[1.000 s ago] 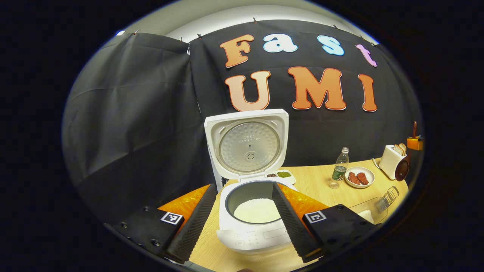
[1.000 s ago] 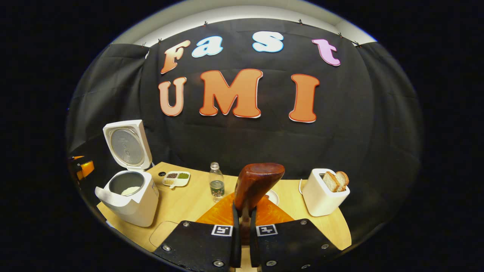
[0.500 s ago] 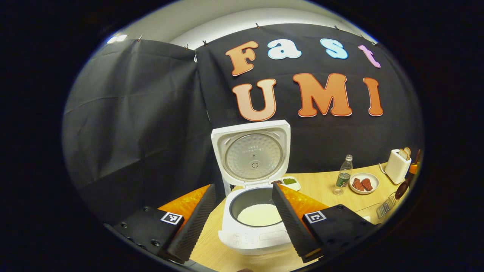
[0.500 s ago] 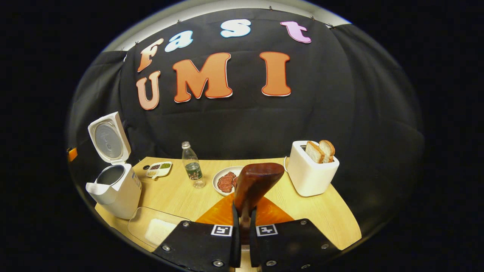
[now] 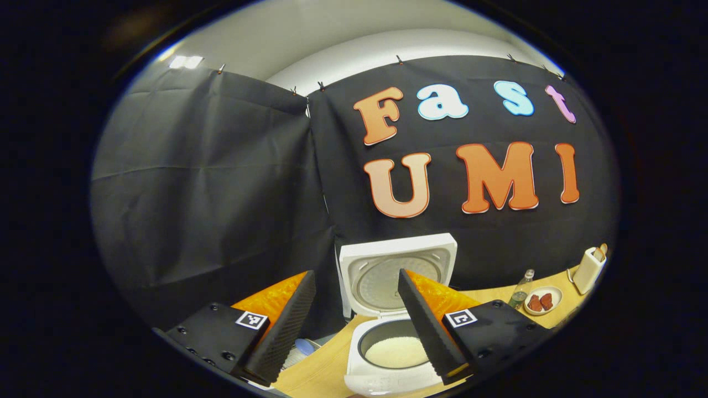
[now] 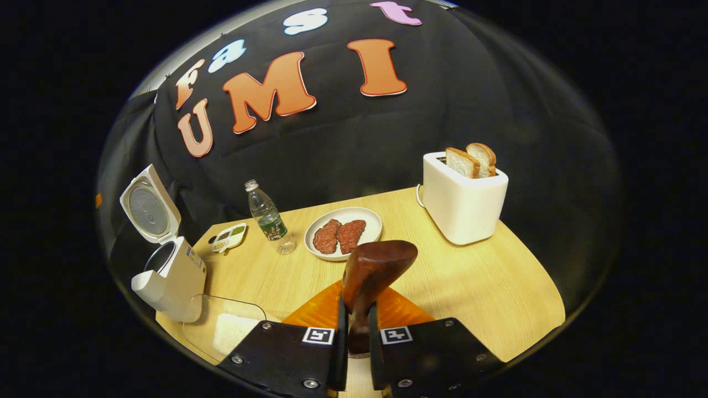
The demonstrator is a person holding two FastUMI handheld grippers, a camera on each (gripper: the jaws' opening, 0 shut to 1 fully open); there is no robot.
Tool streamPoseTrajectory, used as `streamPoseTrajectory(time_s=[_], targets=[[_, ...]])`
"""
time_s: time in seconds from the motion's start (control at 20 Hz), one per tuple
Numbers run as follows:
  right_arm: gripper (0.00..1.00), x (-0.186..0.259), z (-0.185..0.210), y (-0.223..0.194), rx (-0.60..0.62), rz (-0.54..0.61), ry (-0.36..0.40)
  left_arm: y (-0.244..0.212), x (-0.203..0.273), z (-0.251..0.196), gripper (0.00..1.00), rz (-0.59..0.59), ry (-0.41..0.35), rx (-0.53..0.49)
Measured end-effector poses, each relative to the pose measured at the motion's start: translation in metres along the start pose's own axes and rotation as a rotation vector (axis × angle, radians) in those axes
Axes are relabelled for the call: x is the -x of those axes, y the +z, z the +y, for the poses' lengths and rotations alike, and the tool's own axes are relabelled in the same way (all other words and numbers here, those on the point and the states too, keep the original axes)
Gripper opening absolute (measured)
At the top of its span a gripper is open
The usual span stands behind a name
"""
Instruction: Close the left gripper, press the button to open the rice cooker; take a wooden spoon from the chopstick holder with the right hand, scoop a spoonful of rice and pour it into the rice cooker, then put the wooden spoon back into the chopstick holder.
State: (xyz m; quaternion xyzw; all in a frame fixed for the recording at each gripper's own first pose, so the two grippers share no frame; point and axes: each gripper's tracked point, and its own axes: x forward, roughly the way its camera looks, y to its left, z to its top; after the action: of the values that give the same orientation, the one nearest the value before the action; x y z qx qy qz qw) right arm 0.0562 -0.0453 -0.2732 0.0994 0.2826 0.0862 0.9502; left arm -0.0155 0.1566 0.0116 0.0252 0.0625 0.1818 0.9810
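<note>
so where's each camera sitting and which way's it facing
Left gripper view: rides on the left gripper, low at the table's left end, facing the open rice cooker and the wall; its own jaws stand open.
Right gripper view: rides on the right gripper, above the table's near edge, facing down over the table; its jaws are shut on the spoon.
Shared: rice cooker, bottle, plate, toaster.

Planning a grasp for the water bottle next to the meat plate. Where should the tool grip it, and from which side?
Likely the bottle's straight labelled body, with a level approach from the table's open near side. It stands upright and uncapped, so a top grasp would meet the narrow open neck. The plate sits close on one side, so finger room is tight there. The right tool is shut on the wooden spoon.
</note>
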Motion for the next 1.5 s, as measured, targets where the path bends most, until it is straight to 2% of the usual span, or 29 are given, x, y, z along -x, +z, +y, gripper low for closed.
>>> streamPoseTrajectory(time_s=[0.1,0.25,0.35,0.4,0.5,0.6,0.7,0.85,0.9,1.05,1.2,1.25,1.3,1.35,1.5], targets=[[0.2,0.002,-0.004,-0.008,-0.02,0.042,-0.015,0.031,-0.021,-0.005,1.0,-0.039,-0.026,0.022],[0.26,0.01,-0.021,0.006,-0.051,0.025,-0.063,0.076,-0.055,-0.015,1.0,-0.09,-0.058,0.069],[0.4,0.024,-0.032,0.016,-0.084,0.0,-0.091,0.1,-0.08,-0.026,1.0,-0.113,-0.079,0.088],[0.52,0.03,-0.036,0.02,-0.097,-0.012,-0.105,0.108,-0.093,-0.031,1.0,-0.122,-0.087,0.081],[0.65,0.048,-0.045,0.027,-0.11,-0.035,-0.129,0.114,-0.115,-0.048,1.0,-0.128,-0.115,0.057],[0.77,0.07,-0.051,0.038,-0.111,-0.072,-0.153,0.111,-0.134,-0.061,0.99,-0.115,-0.136,0.031],[0.82,0.095,-0.054,0.049,-0.108,-0.105,-0.17,0.098,-0.155,-0.072,0.98,-0.078,-0.15,0.015],[0.87,0.129,-0.058,0.065,-0.091,-0.153,-0.197,0.057,-0.189,-0.082,1.0,0.03,-0.154,0.0],[0.88,0.14,-0.057,0.07,-0.082,-0.169,-0.206,0.043,-0.199,-0.082,0.98,0.071,-0.152,0.002],[0.89,0.171,-0.052,0.083,-0.059,-0.215,-0.216,0.007,-0.222,-0.085,1.0,0.183,-0.159,0.032],[0.89,0.189,-0.048,0.091,-0.037,-0.245,-0.219,-0.016,-0.232,-0.086,0.98,0.262,-0.167,0.067],[0.89,0.192,-0.047,0.093,-0.036,-0.25,-0.218,-0.027,-0.233,-0.091,1.0,0.294,-0.182,0.096],[0.89,0.194,-0.047,0.092,-0.041,-0.251,-0.214,-0.038,-0.226,-0.093,0.97,0.35,-0.183,0.115],[0.89,0.194,-0.048,0.093,-0.051,-0.253,-0.211,-0.032,-0.226,-0.086,0.96,0.307,-0.167,0.089],[0.89,0.189,-0.048,0.091,-0.067,-0.254,-0.194,-0.04,-0.219,-0.09,0.99,0.357,-0.177,0.09]])
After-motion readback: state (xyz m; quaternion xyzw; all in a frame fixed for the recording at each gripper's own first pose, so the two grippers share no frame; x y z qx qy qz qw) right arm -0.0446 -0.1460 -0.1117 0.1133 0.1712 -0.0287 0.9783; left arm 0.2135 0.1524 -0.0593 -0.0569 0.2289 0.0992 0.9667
